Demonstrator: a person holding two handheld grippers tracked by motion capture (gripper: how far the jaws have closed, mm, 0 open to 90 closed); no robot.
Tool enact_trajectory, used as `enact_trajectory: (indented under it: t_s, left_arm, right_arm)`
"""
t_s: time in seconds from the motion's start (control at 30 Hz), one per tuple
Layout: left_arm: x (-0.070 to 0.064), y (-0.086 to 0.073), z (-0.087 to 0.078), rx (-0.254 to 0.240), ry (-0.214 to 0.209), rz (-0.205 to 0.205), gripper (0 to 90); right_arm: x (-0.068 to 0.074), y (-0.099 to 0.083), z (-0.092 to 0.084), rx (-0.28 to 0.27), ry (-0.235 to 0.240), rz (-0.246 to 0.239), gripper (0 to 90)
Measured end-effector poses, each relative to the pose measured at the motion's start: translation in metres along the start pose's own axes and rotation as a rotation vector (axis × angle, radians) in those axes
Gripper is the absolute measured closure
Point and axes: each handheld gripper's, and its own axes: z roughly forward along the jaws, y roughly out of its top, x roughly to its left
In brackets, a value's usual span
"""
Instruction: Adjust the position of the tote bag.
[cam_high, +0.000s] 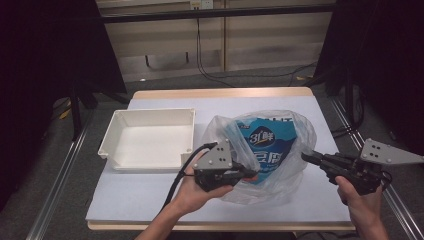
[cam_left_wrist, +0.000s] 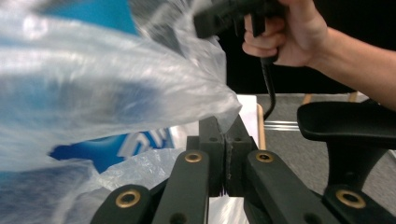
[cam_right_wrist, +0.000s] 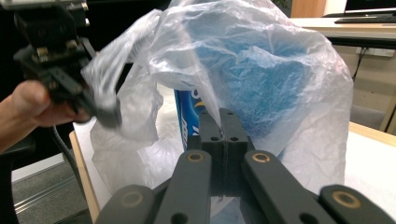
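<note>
A clear plastic bag stands on the table with a blue printed package inside it. My left gripper is at the bag's near left side, jaws shut on a fold of the film. My right gripper is shut on the film at the bag's right side. In the left gripper view the jaws meet with the bag pinched at their tips. In the right gripper view the closed jaws pinch a strand of the bag, and the package shows behind.
A white rectangular tray lies to the left of the bag on the pale table. A black chair stands beside the table in the left gripper view. Dark curtains flank the table.
</note>
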Motion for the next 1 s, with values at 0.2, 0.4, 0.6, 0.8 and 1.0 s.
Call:
enact_trajectory:
  t_s: [0.2,0.4,0.6,0.8,1.0]
  left_arm:
    - [0.014,0.005,-0.036,-0.075,0.036,-0.029,89.2]
    - [0.024,-0.008,-0.070,-0.076,0.102,-0.055,89.3]
    - [0.032,-0.009,-0.098,-0.144,0.162,-0.079,89.3]
    - [0.034,-0.004,-0.114,-0.194,0.177,-0.073,89.3]
    - [0.036,-0.003,-0.140,-0.252,0.180,-0.071,89.4]
  right_arm:
    - [-0.002,0.010,-0.001,-0.033,0.006,-0.008,90.0]
    - [-0.005,0.026,-0.005,-0.086,-0.007,-0.022,90.0]
    - [-0.009,0.038,-0.009,-0.130,-0.015,-0.034,90.0]
    - [-0.014,0.043,-0.016,-0.157,-0.028,-0.027,90.0]
    - [-0.018,0.038,-0.019,-0.172,-0.031,-0.018,90.0]
